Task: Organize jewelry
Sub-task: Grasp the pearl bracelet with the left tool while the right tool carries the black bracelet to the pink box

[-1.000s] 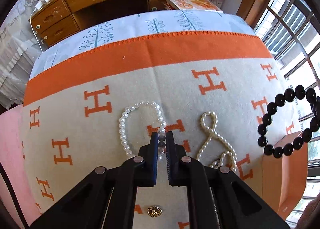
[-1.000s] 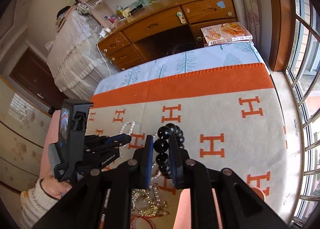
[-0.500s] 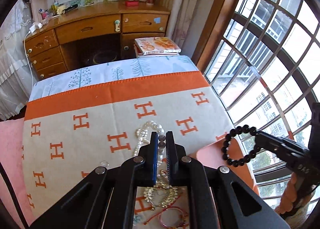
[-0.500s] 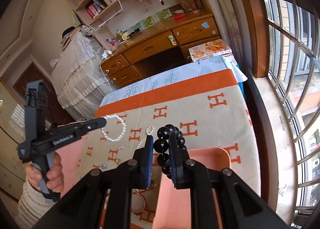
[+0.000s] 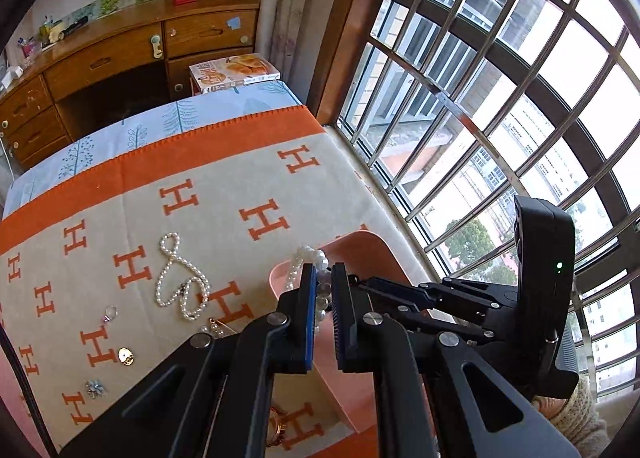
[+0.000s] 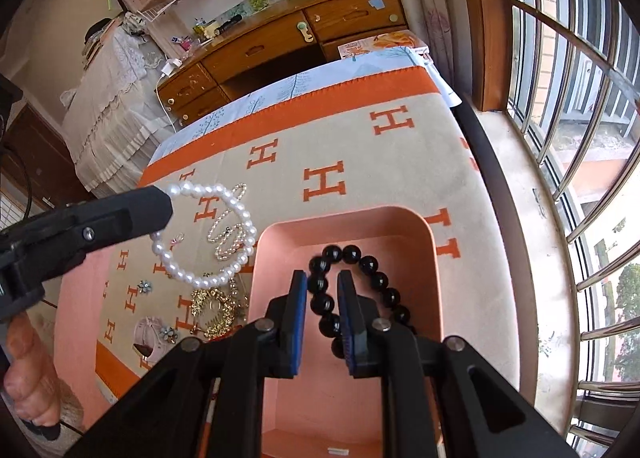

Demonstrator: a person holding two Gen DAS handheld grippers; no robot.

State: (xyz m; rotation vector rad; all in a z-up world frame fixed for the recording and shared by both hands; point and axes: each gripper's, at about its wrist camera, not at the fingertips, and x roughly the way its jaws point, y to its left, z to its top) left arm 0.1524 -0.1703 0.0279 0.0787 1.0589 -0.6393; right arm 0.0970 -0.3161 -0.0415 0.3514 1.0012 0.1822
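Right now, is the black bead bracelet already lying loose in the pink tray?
No, the right gripper grips the black bead bracelet above the pink tray.

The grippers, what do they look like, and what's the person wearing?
Both grippers are matte black plastic with silver screws and blue ridged pads on the fingers. The right gripper has a lit green indicator on its upright housing. The left gripper trails a black cable. A cream knitted sleeve covers the right wrist.

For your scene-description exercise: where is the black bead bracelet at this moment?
In the right wrist view the black bead bracelet is clamped in the right gripper, over the pink tray, right of the pearl bracelet held by the left gripper.
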